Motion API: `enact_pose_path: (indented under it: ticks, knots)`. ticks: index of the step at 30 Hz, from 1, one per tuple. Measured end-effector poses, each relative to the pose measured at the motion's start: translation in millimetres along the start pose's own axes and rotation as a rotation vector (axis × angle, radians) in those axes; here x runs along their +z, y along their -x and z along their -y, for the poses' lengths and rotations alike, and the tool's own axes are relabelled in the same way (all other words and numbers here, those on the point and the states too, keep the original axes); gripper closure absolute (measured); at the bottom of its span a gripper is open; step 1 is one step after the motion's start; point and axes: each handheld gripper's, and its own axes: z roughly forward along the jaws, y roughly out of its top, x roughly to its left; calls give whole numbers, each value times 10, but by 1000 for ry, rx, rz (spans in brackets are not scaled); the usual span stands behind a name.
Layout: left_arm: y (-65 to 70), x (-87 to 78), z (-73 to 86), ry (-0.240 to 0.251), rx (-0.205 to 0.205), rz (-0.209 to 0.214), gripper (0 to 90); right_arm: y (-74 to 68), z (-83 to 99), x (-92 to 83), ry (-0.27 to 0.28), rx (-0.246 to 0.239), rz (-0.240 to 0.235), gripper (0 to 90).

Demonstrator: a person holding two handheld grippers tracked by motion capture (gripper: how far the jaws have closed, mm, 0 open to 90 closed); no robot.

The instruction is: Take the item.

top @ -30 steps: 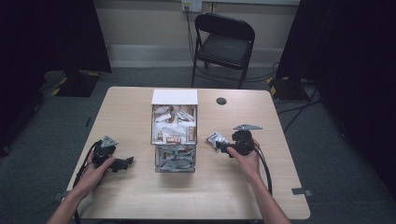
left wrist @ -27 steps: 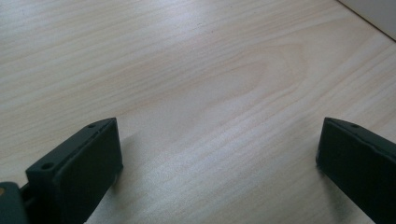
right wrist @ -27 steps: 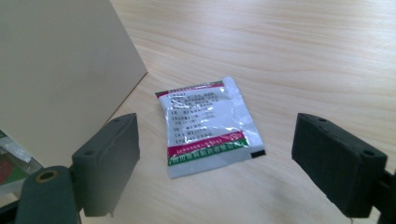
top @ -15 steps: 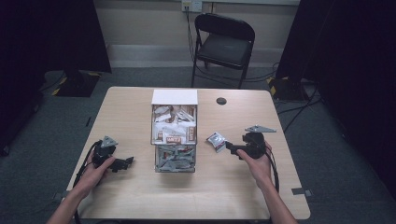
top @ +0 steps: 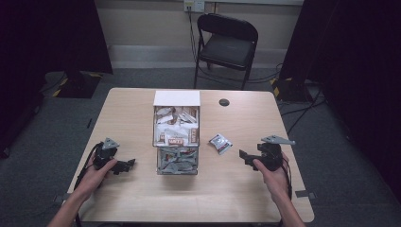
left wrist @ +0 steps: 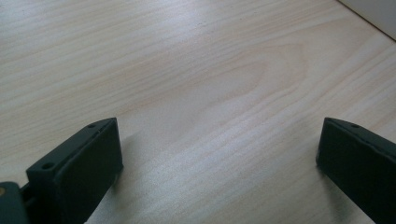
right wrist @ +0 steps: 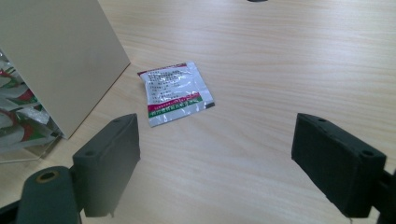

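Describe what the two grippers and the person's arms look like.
Both grippers, left gripper and right gripper, are black, each with two blocky flat-faced jaws with small screw holes. Each carries a grey three-cornered plate on top and trails a black cable. The forearms are bare, with no sleeves in view.

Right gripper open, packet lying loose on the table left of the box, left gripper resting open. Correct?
One slip: the packet lies right of the box, between it and the right gripper, as the high view shows. The rest holds: the right gripper is open, the packet lies loose on the table, and the left gripper rests open.
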Motion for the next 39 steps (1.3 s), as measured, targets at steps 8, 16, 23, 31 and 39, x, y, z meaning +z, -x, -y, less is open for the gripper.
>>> enact_pose_path:
  ticks: [8,16,23,31,39]
  knots:
    - [2,0,1,2,-1,-2,0,71,131,-177,-5,22,24,145]
    - [2,1,1,2,-1,-2,0,178,286,-312,-29,30,47,145]
    - [2,1,1,2,-1,-2,0,308,454,-361,-66,53,99,147]
    - [1,0,1,1,0,-2,0,455,595,-375,-112,71,168,148]
    - [2,0,1,2,-1,-2,0,592,709,-355,-195,94,229,146]
